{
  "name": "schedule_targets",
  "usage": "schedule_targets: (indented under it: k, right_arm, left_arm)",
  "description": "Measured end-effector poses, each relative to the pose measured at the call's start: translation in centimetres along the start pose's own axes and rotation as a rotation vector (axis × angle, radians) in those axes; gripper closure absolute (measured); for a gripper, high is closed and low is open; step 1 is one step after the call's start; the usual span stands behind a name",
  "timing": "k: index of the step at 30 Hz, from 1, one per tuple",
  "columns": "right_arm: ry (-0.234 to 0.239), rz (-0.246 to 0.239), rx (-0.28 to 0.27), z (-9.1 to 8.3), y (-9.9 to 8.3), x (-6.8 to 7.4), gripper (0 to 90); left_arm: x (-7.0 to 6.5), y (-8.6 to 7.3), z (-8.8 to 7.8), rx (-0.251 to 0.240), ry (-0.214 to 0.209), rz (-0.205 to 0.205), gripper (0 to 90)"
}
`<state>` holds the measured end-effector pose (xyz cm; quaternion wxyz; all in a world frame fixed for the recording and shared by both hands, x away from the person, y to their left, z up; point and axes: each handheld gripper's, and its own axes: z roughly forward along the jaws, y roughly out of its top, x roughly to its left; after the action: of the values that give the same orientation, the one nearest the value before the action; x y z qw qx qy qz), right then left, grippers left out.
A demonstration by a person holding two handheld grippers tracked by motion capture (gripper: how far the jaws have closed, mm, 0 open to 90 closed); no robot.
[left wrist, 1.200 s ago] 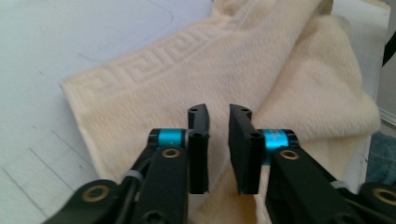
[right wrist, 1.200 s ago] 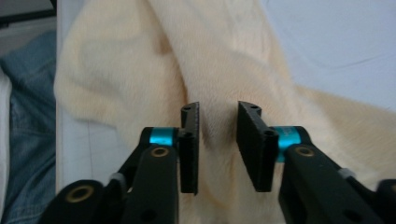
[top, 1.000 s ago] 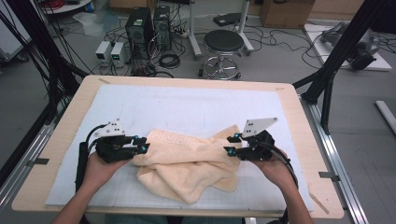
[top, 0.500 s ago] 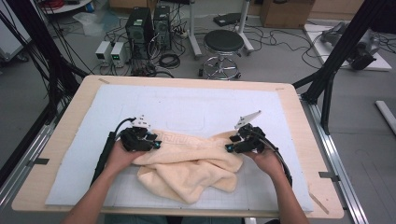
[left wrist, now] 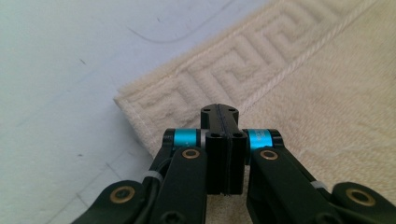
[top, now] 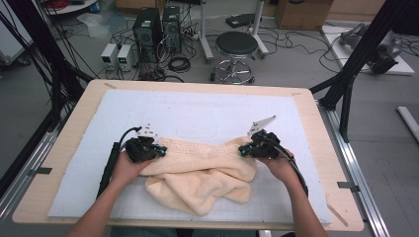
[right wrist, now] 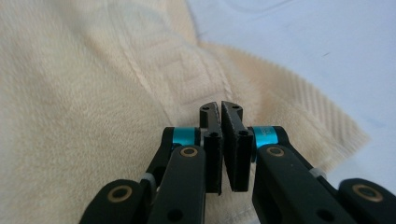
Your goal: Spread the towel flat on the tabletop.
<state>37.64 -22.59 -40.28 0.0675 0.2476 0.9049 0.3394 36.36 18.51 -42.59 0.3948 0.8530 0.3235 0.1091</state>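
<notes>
- The cream towel (top: 200,173) lay rumpled in the lower middle of the high view, on the pale blue mat (top: 197,111) that covered the wooden table (top: 316,128). Its patterned border ran along the far edge — the rest was bunched in loose folds toward the person.
- The left gripper (top: 157,150) sat at the towel's left end, mid-left of the high view. In the left gripper view its jaws had just been closing and met flush over the border near the corner (left wrist: 122,99); whether cloth was pinched between them could not be told.
- The right gripper (top: 243,149) sat at the right end, mid-right of the high view. In the right gripper view the jaws (right wrist: 219,122) had likewise just been closing and stood nearly together, a thin slit left at the tips, pressed down into a raised fold of the border.
- Both hands took the same edge at opposite ends, most likely so the cloth could be lifted and drawn flat between them.
- The grip looked shallow on both sides — a corner could slip out once the towel's weight came on.
</notes>
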Motion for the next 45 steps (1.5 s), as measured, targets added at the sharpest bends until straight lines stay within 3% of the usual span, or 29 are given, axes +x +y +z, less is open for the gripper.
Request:
schedule_targets:
  k: [2, 5, 6, 7, 8, 9, 10, 12, 14, 15, 20, 21, 24, 26, 29, 35, 41, 43, 45]
  right_arm:
    - [-0.013, 0.013, -0.043, -0.7, -0.1, -0.4, 87.3]
    - [-0.013, 0.030, -0.058, -0.9, -0.3, -0.7, 85.3]
    - [-0.014, 0.026, -0.055, -0.8, -0.4, -0.9, 78.5]
    - [-0.021, 0.036, -0.046, -0.6, -0.5, -1.0, 63.7]
    - [-0.037, 0.068, -0.020, -0.2, -0.9, -1.4, 55.0]
    - [-0.036, 0.073, -0.010, 0.0, -1.1, -1.5, 51.7]
    - [-0.036, 0.081, 0.005, 0.2, -1.3, -1.6, 50.3]
    - [-0.028, 0.076, 0.039, 0.7, -1.6, -1.7, 49.9]
    - [-0.021, 0.081, 0.056, 1.0, -1.7, -1.7, 50.1]
    - [-0.011, 0.106, 0.057, 1.5, -1.8, -1.7, 53.0]
    - [-0.017, 0.090, 0.050, 1.6, -1.8, -1.4, 79.3]
    - [-0.027, 0.072, 0.037, 1.7, -1.8, -1.3, 80.7]
    - [-0.020, 0.084, 0.012, 1.4, -2.0, -1.4, 83.3]
    - [-0.034, 0.070, -0.010, 0.9, -1.7, -1.3, 83.6]
    - [-0.047, 0.060, -0.073, -0.4, -1.2, -1.1, 83.8]
    - [-0.059, 0.027, -0.146, -2.6, 1.0, -0.6, 84.9]
    - [-0.063, -0.036, -0.179, -4.1, 3.4, 0.5, 85.5]
    - [-0.064, -0.042, -0.197, -4.7, 4.0, 0.8, 85.6]
    - [-0.060, -0.046, -0.221, -5.3, 4.5, 1.0, 85.7]
  left_arm:
    - [0.2, 0.2, -0.4, -0.048, 0.008, -0.013, 89.3]
    - [0.4, 0.3, -0.3, -0.064, 0.026, -0.019, 81.5]
    - [0.6, 0.3, -0.1, -0.065, 0.018, -0.036, 72.0]
    - [0.8, 0.2, 0.2, -0.060, 0.016, -0.040, 63.3]
    - [0.9, 0.0, 0.8, -0.038, 0.016, -0.047, 52.9]
    - [0.9, -0.1, 1.1, -0.020, 0.005, -0.043, 50.2]
    - [0.9, -0.1, 1.1, -0.020, 0.005, -0.043, 50.2]
    - [0.4, -0.1, 1.7, -0.001, 0.010, -0.002, 54.5]
    - [0.2, -0.1, 1.7, 0.006, 0.030, 0.019, 63.2]
    - [0.1, -0.1, 1.7, 0.007, 0.064, 0.029, 67.9]
    - [0.0, 0.0, 1.7, 0.011, 0.099, 0.017, 80.2]
    - [0.0, 0.0, 1.7, 0.009, 0.096, 0.015, 82.5]
    - [0.1, 0.0, 1.6, 0.012, 0.089, 0.008, 86.0]
    - [0.3, 0.0, 1.3, 0.005, 0.076, -0.016, 86.7]
    - [0.4, 0.3, 0.5, -0.026, 0.075, -0.026, 87.0]
    - [0.4, 1.4, -2.1, -0.103, 0.090, -0.029, 87.2]
    - [0.5, 2.7, -4.8, -0.161, 0.105, -0.020, 87.2]
    - [0.5, 2.9, -5.3, -0.172, 0.107, -0.023, 87.2]
    - [0.5, 3.3, -6.8, -0.200, 0.109, -0.020, 87.2]
